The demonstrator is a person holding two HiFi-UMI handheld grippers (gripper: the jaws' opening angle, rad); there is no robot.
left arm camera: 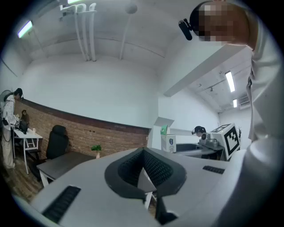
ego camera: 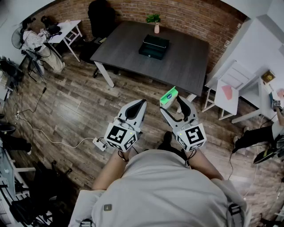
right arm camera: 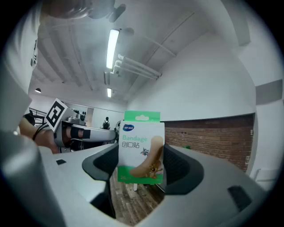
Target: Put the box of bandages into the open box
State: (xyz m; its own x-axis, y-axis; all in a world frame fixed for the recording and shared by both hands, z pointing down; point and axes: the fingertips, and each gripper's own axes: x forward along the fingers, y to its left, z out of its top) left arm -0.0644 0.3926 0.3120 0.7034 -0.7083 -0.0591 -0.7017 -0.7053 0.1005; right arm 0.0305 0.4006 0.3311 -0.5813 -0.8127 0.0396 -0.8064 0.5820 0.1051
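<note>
Across the plank floor, a dark grey table [ego camera: 186, 66] carries the dark rectangular open box [ego camera: 153, 46], well apart from the green-and-white cardboard box of bandages [right arm camera: 141, 148] clamped upright in the right gripper [ego camera: 174, 104]; the left gripper [ego camera: 139, 103] is closed, empty. Best carry it over level and release low inside. Its front reads "Bandage", perhaps "26" below.

You are standing in an office-style workroom. A red brick wall [ego camera: 177, 13] runs behind a large dark grey rectangular table [ego camera: 124, 44], which has a black swivel office chair [ego camera: 101, 17] at its far end and a small green plant in a pink pot [ego camera: 155, 23] on top. A small white side table [ego camera: 66, 29] at the left holds loose gear, and white folding tables [ego camera: 228, 91] stand at the right. A white power strip [ego camera: 100, 144] lies on the brown wood-plank floor [ego camera: 75, 106]. Overhead are long white tube lights [right arm camera: 112, 44] and bare white ceiling pipes [left arm camera: 86, 31].
</note>
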